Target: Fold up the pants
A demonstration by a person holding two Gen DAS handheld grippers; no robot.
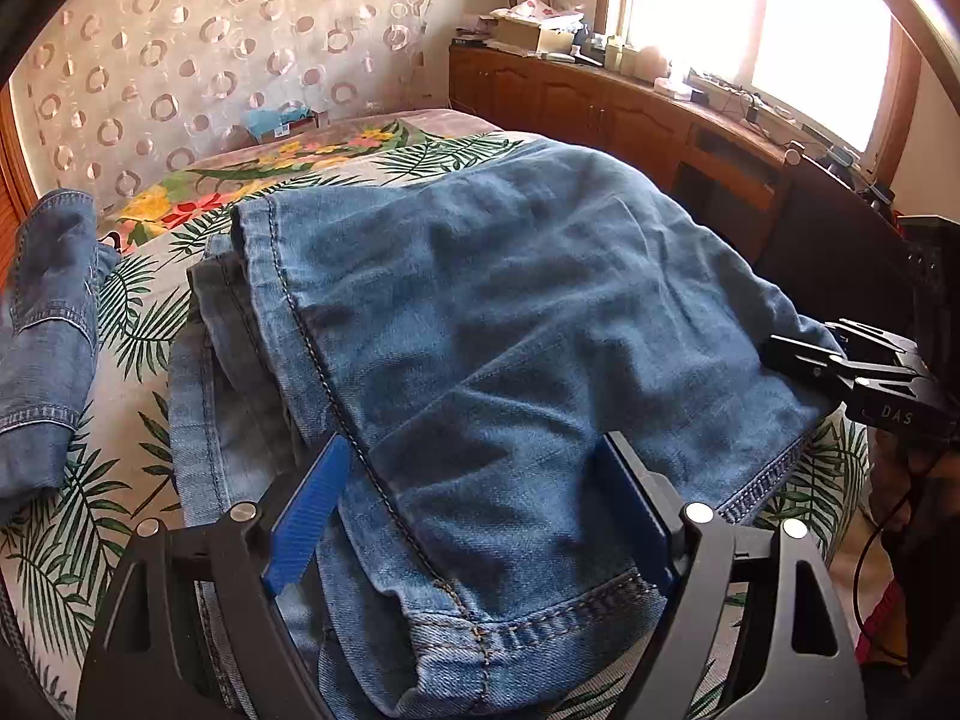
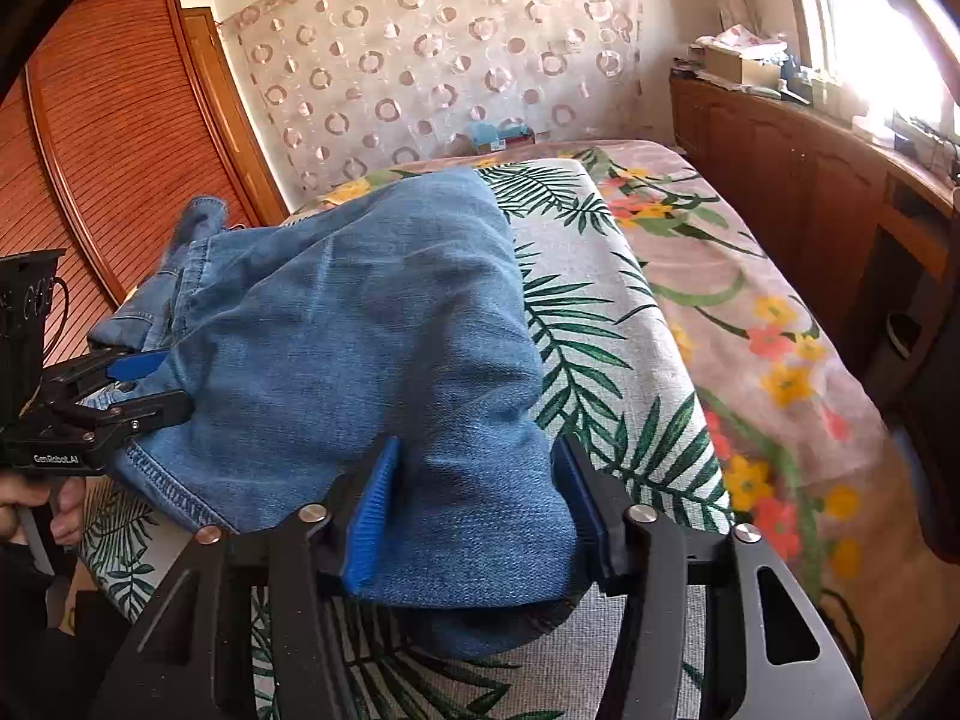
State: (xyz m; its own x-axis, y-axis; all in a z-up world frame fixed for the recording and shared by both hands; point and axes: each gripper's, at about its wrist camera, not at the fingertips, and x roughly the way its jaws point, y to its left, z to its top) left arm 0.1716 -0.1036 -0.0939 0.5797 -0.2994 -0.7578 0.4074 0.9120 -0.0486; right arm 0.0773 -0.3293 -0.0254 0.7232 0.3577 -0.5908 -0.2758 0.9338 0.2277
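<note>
Blue jeans point(image 1: 510, 300) lie folded in layers on the leaf-print bedspread point(image 1: 120, 540). My left gripper point(image 1: 474, 510) stands open over the near hem corner, its blue pads point(image 1: 312, 510) wide apart with the stitched hem between them. In the right wrist view this gripper point(image 2: 156, 384) straddles the jeans' left edge. My right gripper point(image 2: 477, 510) is shut on a thick fold of the jeans point(image 2: 372, 330) at their near right end, denim filling the gap between both pads point(image 2: 372, 516). The left wrist view shows the right gripper point(image 1: 804, 342) at the jeans' right edge.
A second denim garment point(image 1: 48, 330) lies at the bed's left side. Wooden cabinets point(image 1: 600, 96) with clutter line the window wall. A louvred wardrobe point(image 2: 120, 138) stands at the left. A small blue box point(image 2: 498, 135) sits at the bed's far end. A hand point(image 2: 36, 516) holds the left gripper.
</note>
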